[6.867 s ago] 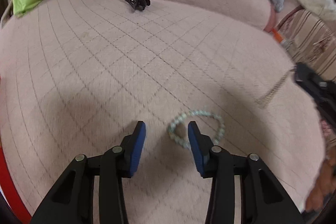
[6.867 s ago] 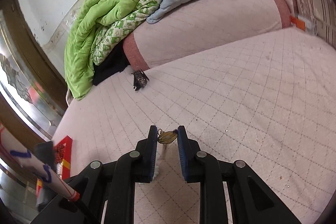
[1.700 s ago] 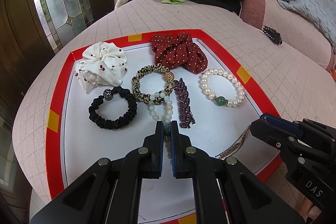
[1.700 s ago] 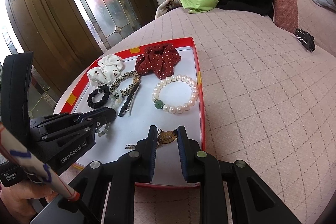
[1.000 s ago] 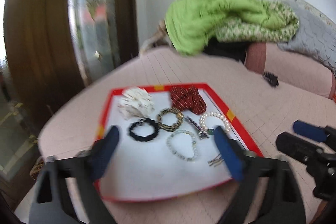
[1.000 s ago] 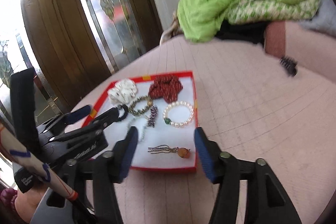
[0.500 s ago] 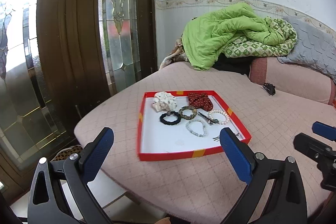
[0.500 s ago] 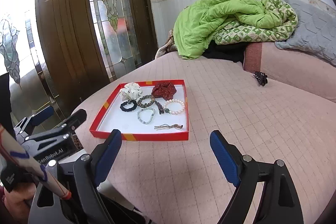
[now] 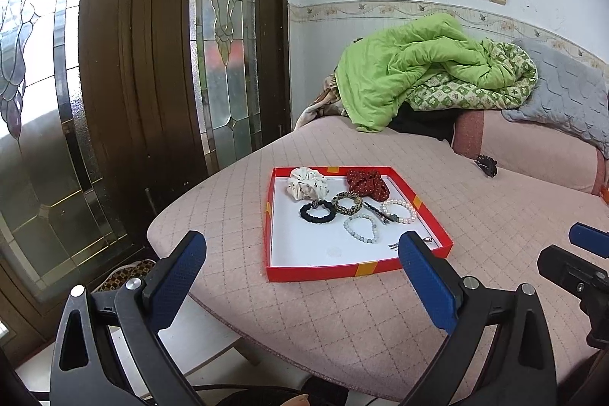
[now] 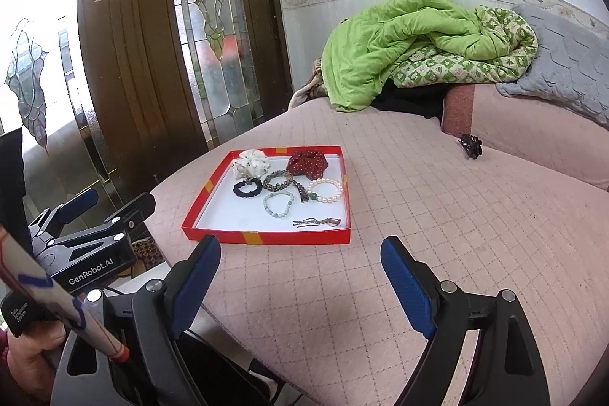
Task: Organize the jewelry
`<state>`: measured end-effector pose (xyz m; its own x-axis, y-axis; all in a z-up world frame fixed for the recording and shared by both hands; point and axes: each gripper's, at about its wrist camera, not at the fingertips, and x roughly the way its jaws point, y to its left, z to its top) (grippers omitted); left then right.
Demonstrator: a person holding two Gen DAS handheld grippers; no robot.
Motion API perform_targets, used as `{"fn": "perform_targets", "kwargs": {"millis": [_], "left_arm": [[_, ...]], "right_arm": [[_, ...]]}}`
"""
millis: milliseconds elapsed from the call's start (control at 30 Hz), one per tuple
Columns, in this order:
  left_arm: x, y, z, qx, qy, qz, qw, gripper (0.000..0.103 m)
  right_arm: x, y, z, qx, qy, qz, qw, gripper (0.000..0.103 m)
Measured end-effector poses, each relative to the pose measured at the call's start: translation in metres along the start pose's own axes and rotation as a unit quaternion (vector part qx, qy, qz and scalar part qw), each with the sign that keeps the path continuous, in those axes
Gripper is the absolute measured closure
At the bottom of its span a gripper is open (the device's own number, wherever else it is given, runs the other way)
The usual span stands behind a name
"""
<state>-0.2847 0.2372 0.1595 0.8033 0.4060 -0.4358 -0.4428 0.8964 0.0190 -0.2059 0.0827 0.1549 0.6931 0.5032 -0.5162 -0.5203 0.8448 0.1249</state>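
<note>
A red-rimmed white tray [image 9: 323,273] [image 10: 266,238] lies on the pink quilted bed. In it are a white scrunchie [image 9: 307,187], a red dotted scrunchie [image 9: 368,183], a black scrunchie [image 9: 318,211], a leopard scrunchie [image 9: 347,203], a pale green bead bracelet [image 9: 361,228] [image 10: 278,204], a pearl bracelet [image 9: 398,210] [image 10: 325,190], a dark hair clip [image 9: 375,212] and a chain necklace [image 10: 318,222]. My left gripper [image 9: 300,239] and right gripper [image 10: 300,243] both hang wide open and empty, well back from the tray's near rim.
A black claw clip [image 9: 486,164] [image 10: 470,144] lies on the bed by the pink bolster. A green quilt [image 9: 411,71] and grey blanket [image 9: 563,97] are piled behind. A wooden door with leaded glass [image 9: 224,63] stands left. The bed edge drops off below the tray.
Both grippers opened and let go, leaving the bead bracelet and the necklace in the tray, then drew back and up. Since half a second ago, little has moved.
</note>
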Motion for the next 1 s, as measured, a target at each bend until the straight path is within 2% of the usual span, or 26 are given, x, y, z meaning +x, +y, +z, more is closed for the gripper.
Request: {"fn": "perform_targets", "kwargs": {"millis": [1000], "left_arm": [[0.0001, 0.0034, -0.0012, -0.007, 0.013, 0.013, 0.9998, 0.002]], "right_arm": [[0.0024, 0.0081, -0.0008, -0.005, 0.012, 0.009, 1.0, 0.013]]}}
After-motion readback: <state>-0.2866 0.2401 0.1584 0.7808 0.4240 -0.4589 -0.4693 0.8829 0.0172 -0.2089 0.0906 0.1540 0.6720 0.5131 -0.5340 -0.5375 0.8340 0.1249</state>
